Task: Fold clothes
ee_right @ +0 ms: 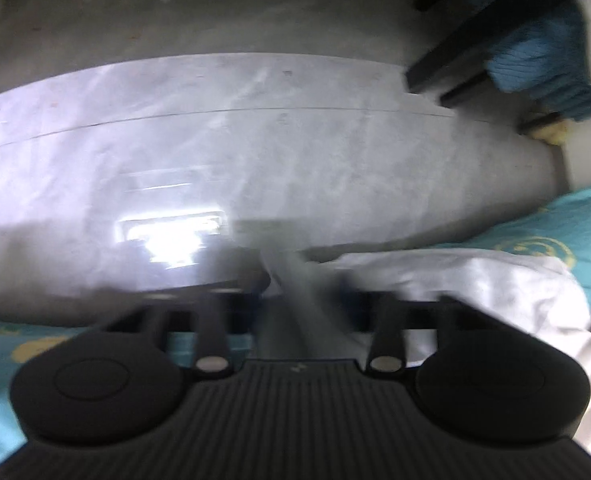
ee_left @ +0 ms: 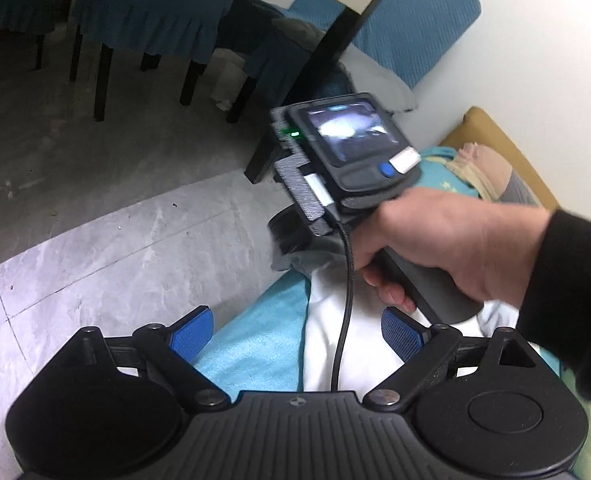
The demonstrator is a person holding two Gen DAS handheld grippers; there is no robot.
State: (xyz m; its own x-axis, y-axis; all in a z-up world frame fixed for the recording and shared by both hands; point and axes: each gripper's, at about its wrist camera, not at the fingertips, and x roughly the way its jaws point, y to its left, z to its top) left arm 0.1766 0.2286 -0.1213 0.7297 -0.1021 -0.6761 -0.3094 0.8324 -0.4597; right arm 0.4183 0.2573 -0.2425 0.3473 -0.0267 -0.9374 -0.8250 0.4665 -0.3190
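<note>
White cotton fabric, a crumpled garment (ee_left: 327, 344), is seen lying on a turquoise bed sheet with yellow printed motifs (ee_left: 255, 344), close to the edge of the bed beside the grey marbled floor tiles (ee_left: 95, 248). The left gripper (ee_left: 297, 334) is held with its blue-padded fingers (ee_left: 193, 334) spread wide apart, nothing being gripped between them; the white garment and the sheet are seen through the gap. Ahead of it, the right gripper's black handle with a small lit screen (ee_left: 351, 136) is clasped by the bare right hand (ee_left: 447, 248), a black sleeve covering the wrist, and a black cable (ee_left: 345, 312) is seen hanging from the device down over the garment.

In the right wrist view, which is heavily blurred, the right gripper (ee_right: 295, 292) is drawn in narrow around a grey strip of cloth (ee_right: 295, 304) that runs between its fingers, so it appears to be closed on that cloth. The white garment (ee_right: 475, 288) is seen bunched just to the right of it on the turquoise sheet (ee_right: 575, 232). Dark wooden chairs draped in blue covers (ee_left: 151, 12) are visible beyond on the floor
</note>
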